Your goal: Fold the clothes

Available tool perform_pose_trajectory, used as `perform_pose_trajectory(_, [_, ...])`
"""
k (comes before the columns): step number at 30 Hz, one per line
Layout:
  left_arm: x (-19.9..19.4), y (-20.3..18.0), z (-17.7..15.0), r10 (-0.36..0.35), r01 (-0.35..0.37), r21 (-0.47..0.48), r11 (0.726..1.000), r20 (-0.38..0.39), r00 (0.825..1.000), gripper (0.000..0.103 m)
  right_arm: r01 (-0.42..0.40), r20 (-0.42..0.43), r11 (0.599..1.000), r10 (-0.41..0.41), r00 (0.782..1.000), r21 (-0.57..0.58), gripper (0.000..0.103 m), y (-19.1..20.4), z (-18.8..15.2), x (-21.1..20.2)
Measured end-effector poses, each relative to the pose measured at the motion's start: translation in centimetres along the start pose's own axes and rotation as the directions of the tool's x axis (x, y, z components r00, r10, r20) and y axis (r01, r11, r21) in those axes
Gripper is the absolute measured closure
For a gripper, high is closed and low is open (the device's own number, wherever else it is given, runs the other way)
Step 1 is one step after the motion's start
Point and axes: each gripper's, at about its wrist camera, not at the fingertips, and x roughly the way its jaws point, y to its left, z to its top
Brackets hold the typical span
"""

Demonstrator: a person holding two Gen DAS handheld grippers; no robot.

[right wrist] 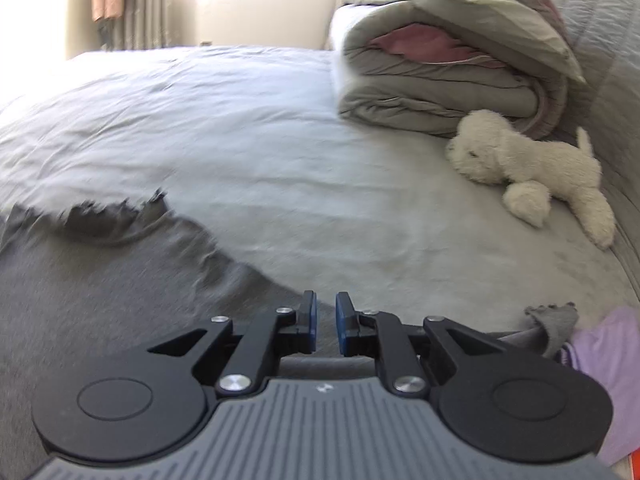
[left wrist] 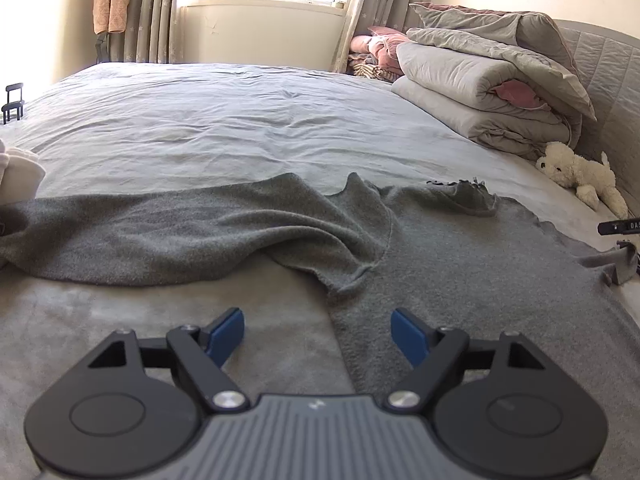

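The grey sweater lies spread on the bed. The left tool stands wide apart above it; the right tool is nearly together, holding nothing.

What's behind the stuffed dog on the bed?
Right behind the stuffed dog sits a pile of folded quilts, grey with pink showing inside, against the padded headboard. The pile's lower right edge is hidden by the dog.
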Motion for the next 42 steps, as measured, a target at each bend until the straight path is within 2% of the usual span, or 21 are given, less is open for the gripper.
perform_pose_trajectory(3, [0.0, 0.2, 0.0, -0.005, 0.005, -0.011, 1.000, -0.001, 1.000, 0.030, -0.070, -0.070, 0.996, 0.065, 0.995, -0.061, 0.088, 1.6, -0.8, 0.6])
perform_pose_trajectory(5, [0.0, 0.2, 0.0, -0.009, 0.009, -0.009, 1.000, 0.004, 1.000, 0.040, -0.119, -0.138, 0.989, 0.107, 0.985, -0.083, 0.088, 2.2, -1.6, 1.3])
perform_pose_trajectory(7, [0.1, -0.1, -0.1, -0.015, 0.015, 0.003, 1.000, 0.008, 1.000, 0.046, -0.110, -0.171, 0.989, 0.093, 0.981, -0.095, 0.088, 2.3, -2.2, 1.9])
perform_pose_trajectory(8, [0.2, -0.3, -0.1, -0.019, 0.019, 0.014, 1.000, 0.009, 1.000, 0.052, -0.096, -0.173, 0.991, 0.079, 0.982, -0.096, 0.087, 2.3, -2.4, 2.0])
perform_pose_trajectory(10, [0.3, -0.6, -0.2, -0.022, 0.022, 0.032, 0.999, 0.009, 1.000, 0.060, -0.070, -0.172, 0.995, 0.056, 0.983, -0.077, 0.081, 1.9, -2.3, 1.9])
perform_pose_trajectory(13, [0.4, -0.6, -0.2, -0.022, 0.022, 0.030, 0.999, 0.009, 1.000, 0.062, -0.023, -0.164, 0.996, 0.009, 0.986, -0.088, 0.079, 1.9, -2.4, 1.6])
perform_pose_trajectory(16, [0.5, -0.1, 0.1, -0.038, 0.038, -0.013, 0.999, 0.004, 0.999, 0.062, -0.012, -0.119, 0.996, 0.001, 0.993, -0.093, 0.079, 2.3, -2.2, 0.7])
perform_pose_trajectory(19, [0.7, 0.2, 0.2, -0.075, 0.075, -0.052, 0.996, 0.002, 0.997, 0.062, -0.061, -0.087, 0.994, 0.054, 0.995, -0.087, 0.076, 3.1, -2.0, -0.3])
perform_pose_trajectory(21, [1.1, 0.1, 0.2, -0.080, 0.080, -0.052, 0.995, 0.000, 0.997, 0.062, -0.082, -0.100, 0.991, 0.071, 0.992, -0.107, 0.076, 4.0, -2.1, -0.2])
perform_pose_trajectory(22, [1.2, 0.0, 0.2, -0.075, 0.076, -0.047, 0.996, 0.003, 0.997, 0.066, -0.079, -0.117, 0.989, 0.064, 0.991, -0.125, 0.076, 4.5, -2.3, 0.2])
perform_pose_trajectory(23, [1.4, -0.1, 0.2, -0.071, 0.071, -0.041, 0.997, 0.004, 0.997, 0.078, -0.072, -0.130, 0.988, 0.053, 0.990, -0.140, 0.076, 4.9, -2.5, 0.5])
perform_pose_trajectory(25, [1.8, -0.3, 0.1, -0.080, 0.080, -0.032, 0.996, 0.000, 0.997, 0.096, -0.059, -0.134, 0.986, 0.038, 0.990, -0.157, 0.076, 5.6, -2.7, 0.9])
perform_pose_trajectory(30, [1.3, -0.2, 0.5, -0.077, 0.077, -0.034, 0.996, 0.002, 0.997, 0.099, -0.047, -0.125, 0.986, 0.027, 0.992, -0.158, 0.076, 6.0, -2.9, 0.7])
perform_pose_trajectory(34, [0.6, 0.7, 1.6, -0.083, 0.085, -0.062, 0.994, 0.038, 0.996, 0.100, -0.041, -0.114, 0.990, 0.026, 0.993, -0.131, 0.076, 6.1, -3.0, 0.5])
perform_pose_trajectory(39, [1.7, 0.1, 0.8, -0.071, 0.070, -0.029, 0.997, -0.022, 0.997, 0.097, -0.010, -0.109, 0.985, -0.009, 0.994, -0.171, 0.076, 6.7, -3.3, 0.9])
perform_pose_trajectory(42, [1.5, 0.9, 1.0, -0.076, 0.074, -0.084, 0.994, -0.022, 0.997, 0.093, -0.010, -0.088, 0.989, -0.003, 0.996, -0.145, 0.075, 6.7, -3.1, 0.3])
